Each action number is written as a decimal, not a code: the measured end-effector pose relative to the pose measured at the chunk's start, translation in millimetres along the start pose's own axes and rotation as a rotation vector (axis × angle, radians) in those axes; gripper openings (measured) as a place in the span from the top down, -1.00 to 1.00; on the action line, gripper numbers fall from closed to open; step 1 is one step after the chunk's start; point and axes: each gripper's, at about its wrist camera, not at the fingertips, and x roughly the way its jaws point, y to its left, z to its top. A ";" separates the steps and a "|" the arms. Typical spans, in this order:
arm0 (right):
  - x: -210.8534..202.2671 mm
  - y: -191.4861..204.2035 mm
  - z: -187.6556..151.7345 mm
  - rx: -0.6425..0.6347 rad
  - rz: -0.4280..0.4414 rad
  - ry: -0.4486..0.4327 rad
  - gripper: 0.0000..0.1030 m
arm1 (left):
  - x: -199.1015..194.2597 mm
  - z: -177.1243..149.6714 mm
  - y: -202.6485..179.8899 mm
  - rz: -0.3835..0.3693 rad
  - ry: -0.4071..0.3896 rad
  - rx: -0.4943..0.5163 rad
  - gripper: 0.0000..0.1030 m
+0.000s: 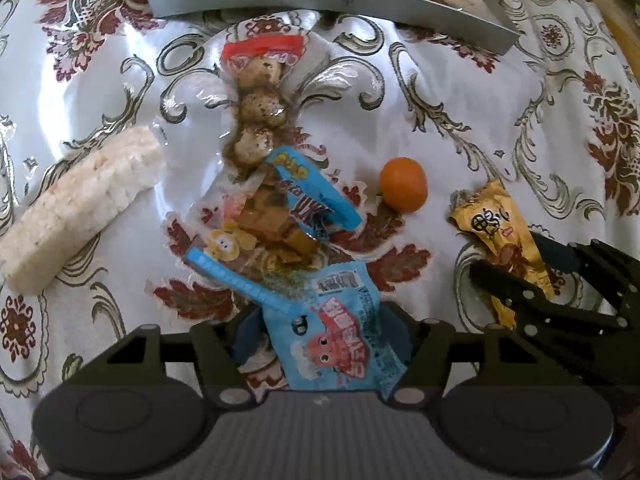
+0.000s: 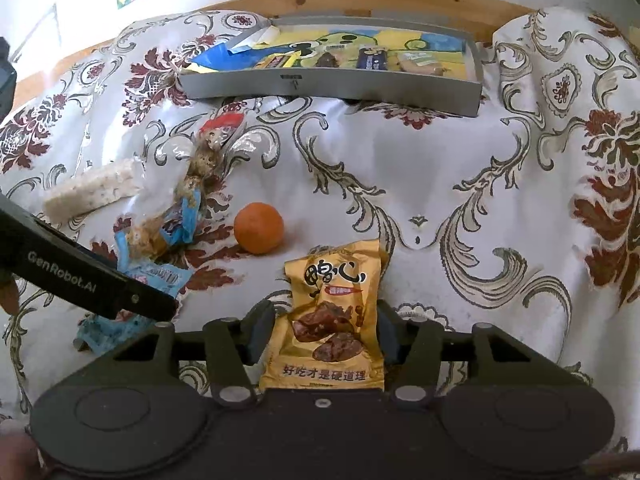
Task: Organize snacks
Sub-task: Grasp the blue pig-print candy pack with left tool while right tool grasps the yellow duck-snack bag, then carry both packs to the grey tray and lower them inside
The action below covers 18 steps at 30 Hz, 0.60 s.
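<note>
Down at the bottom centre of the right wrist view, the right gripper (image 2: 324, 340) is sitting with its jaws either side of the gold snack packet (image 2: 334, 320), and they look like they're pinching its lower half, though I can't swear the pads are fully biting. Same story in the left wrist view: the left gripper (image 1: 320, 344) is straddling a light blue snack packet (image 1: 340, 344) at bottom centre, apparently clamping it.

Both packets are looking light, crinkly and slippery, so I'd guess a grip across the flat middle is working better than one on the sealed edge, which could slide out.

Moving outward, an orange fruit (image 2: 259, 228) is sitting just up-left of the gold packet; round, so it'll probably roll. A clear pack of speckled eggs (image 1: 258, 104) is lying mid-frame, soft and squashable, and a rice cracker roll (image 1: 80, 208) at left is looking brittle. The grey tray (image 2: 328, 88) is waiting across the top.
</note>
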 end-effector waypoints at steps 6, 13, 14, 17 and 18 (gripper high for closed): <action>3.9 1.6 -2.2 -0.001 0.007 0.004 -0.26 | -0.8 -3.7 -0.9 0.021 0.000 -0.030 -0.49; 5.5 -0.8 -3.1 0.020 0.016 -0.019 -0.27 | -3.6 -7.5 1.0 0.008 0.018 -0.038 -0.66; 5.5 -0.8 -3.5 0.023 0.015 -0.024 -0.27 | -3.8 -8.3 1.1 0.008 0.014 -0.030 -0.65; 6.0 0.9 -4.9 0.018 0.011 -0.036 -0.26 | -4.7 -8.3 3.0 0.007 0.008 -0.026 -0.58; 6.1 1.2 -5.4 0.014 0.010 -0.039 -0.24 | -5.2 -7.5 4.4 0.005 0.007 -0.034 -0.54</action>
